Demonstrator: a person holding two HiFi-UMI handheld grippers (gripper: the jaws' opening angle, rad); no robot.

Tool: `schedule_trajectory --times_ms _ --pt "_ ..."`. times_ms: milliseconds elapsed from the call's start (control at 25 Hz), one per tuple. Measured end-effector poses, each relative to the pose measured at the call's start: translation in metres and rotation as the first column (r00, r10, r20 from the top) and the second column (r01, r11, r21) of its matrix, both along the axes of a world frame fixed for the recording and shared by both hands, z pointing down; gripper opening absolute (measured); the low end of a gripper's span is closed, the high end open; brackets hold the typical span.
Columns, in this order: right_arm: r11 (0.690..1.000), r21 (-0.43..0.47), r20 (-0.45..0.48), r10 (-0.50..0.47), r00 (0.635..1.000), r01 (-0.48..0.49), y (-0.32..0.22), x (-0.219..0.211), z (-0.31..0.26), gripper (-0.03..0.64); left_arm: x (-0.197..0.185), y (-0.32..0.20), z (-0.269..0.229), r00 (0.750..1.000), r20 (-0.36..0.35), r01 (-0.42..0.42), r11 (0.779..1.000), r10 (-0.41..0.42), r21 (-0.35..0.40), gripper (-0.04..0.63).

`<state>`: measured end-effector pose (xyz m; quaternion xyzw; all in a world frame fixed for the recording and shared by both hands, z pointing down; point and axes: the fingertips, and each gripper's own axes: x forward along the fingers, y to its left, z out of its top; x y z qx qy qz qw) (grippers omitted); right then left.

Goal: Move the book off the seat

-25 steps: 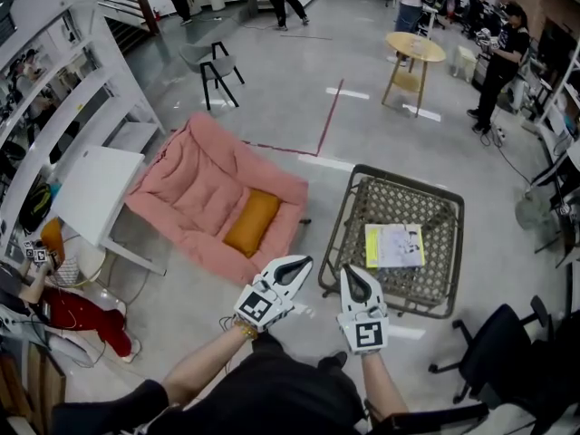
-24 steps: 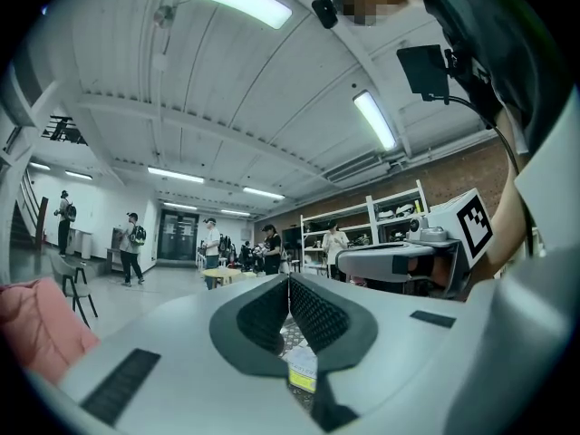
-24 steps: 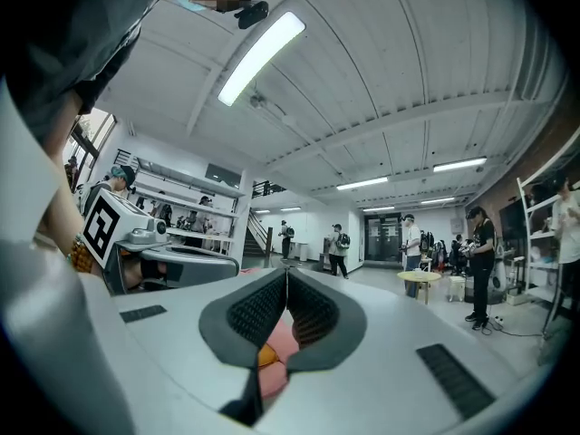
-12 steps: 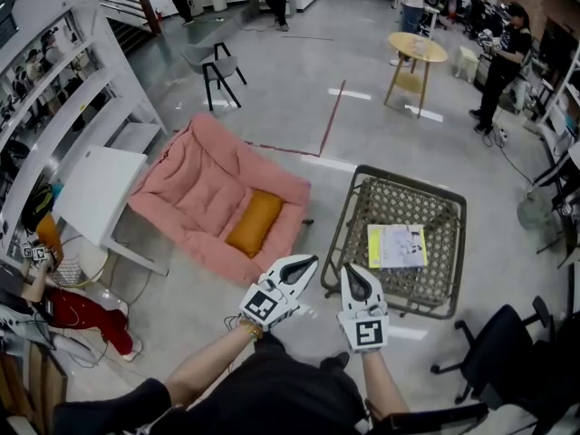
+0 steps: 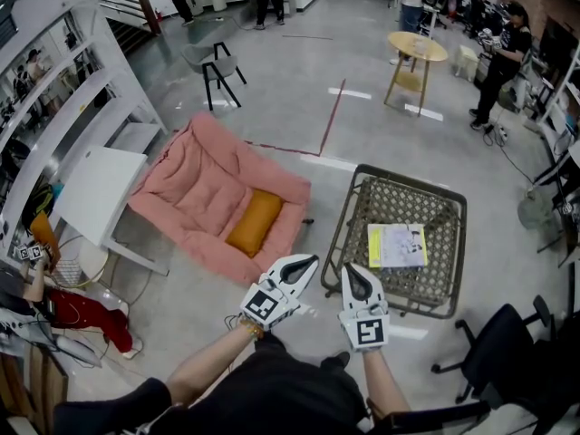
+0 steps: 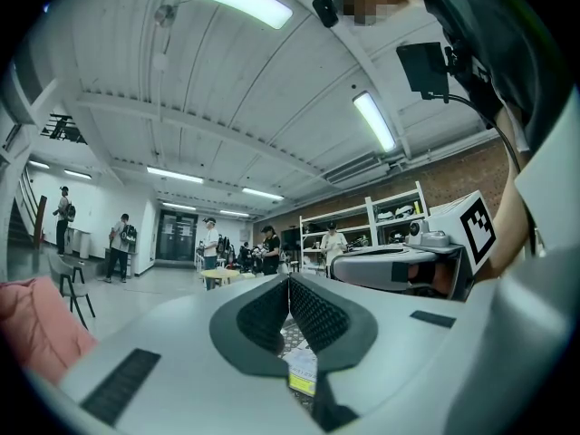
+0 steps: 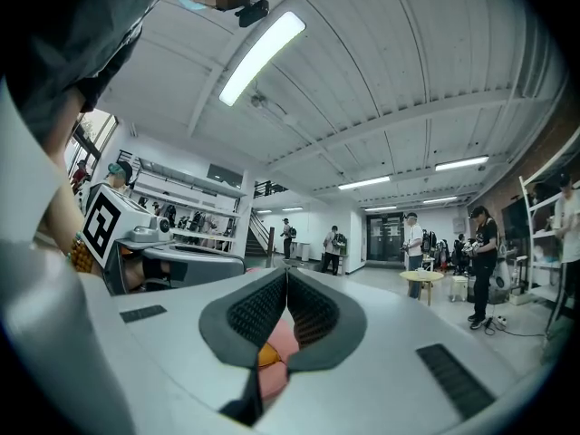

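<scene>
A yellow-and-white book (image 5: 396, 245) lies flat on the woven seat of a low wicker chair (image 5: 341, 227) on the floor, right of centre in the head view. Both grippers are held out level in front of the person, short of the chair's near rim and apart from the book. My left gripper (image 5: 311, 261) is shut with nothing in it, and so is my right gripper (image 5: 348, 271). In the left gripper view the jaws (image 6: 289, 285) meet, with a bit of the book (image 6: 302, 376) showing below them. In the right gripper view the jaws (image 7: 286, 275) are also together.
A pink floor lounger (image 5: 205, 185) with an orange cushion (image 5: 252, 222) lies left of the chair. A white table (image 5: 95, 188) and shelving (image 5: 54, 89) stand at the left, a black office chair (image 5: 497, 341) at the lower right. A round wooden table (image 5: 415, 48) and several people are farther back.
Both grippers and the book stay where they were. Only the people at the far end of the room have shifted a little.
</scene>
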<state>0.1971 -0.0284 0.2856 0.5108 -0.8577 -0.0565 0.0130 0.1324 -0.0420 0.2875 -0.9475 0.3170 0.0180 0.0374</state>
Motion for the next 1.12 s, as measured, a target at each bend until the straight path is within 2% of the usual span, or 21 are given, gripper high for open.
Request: schedule_trajectory --times_ms 200,680,1120 --pt "1.0 -0.031 -0.007 0.004 1.0 -0.004 -0.002 0.0 0.01 0.017 0.0 -0.002 0.007 1.0 0.004 -0.001 1.0 0.001 -0.014 0.012" --pt "0.999 -0.038 -0.017 0.006 1.0 -0.007 -0.01 0.001 0.013 0.015 0.0 -0.01 0.013 1.0 0.021 0.003 1.0 -0.003 -0.022 0.012" --pt "0.995 -0.096 -0.031 -0.004 1.0 0.001 -0.007 -0.003 0.028 0.012 0.0 -0.006 0.025 0.999 0.044 0.003 0.999 -0.002 -0.034 0.012"
